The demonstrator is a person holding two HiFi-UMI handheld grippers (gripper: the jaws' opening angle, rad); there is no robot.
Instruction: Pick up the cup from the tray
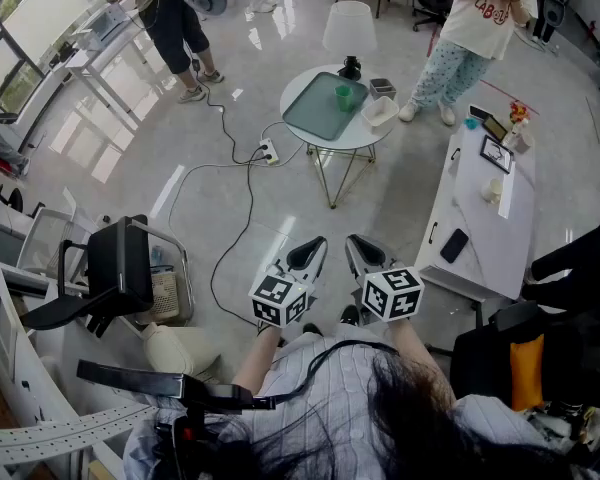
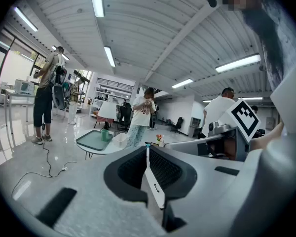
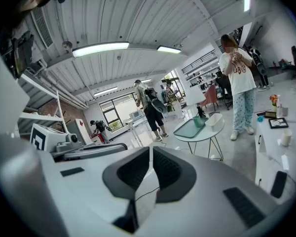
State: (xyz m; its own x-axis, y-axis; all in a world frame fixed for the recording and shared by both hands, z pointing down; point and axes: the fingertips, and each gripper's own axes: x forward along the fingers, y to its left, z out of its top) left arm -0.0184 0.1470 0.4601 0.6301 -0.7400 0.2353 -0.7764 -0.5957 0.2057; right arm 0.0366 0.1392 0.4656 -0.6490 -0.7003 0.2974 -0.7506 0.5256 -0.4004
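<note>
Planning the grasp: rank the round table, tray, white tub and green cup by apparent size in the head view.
Largest first:
round table
tray
white tub
green cup
All share one tabletop, so nearness hardly matters.

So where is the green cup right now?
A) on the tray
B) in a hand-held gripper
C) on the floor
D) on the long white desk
A: the cup stands on the tray, which sits on the round table.
</note>
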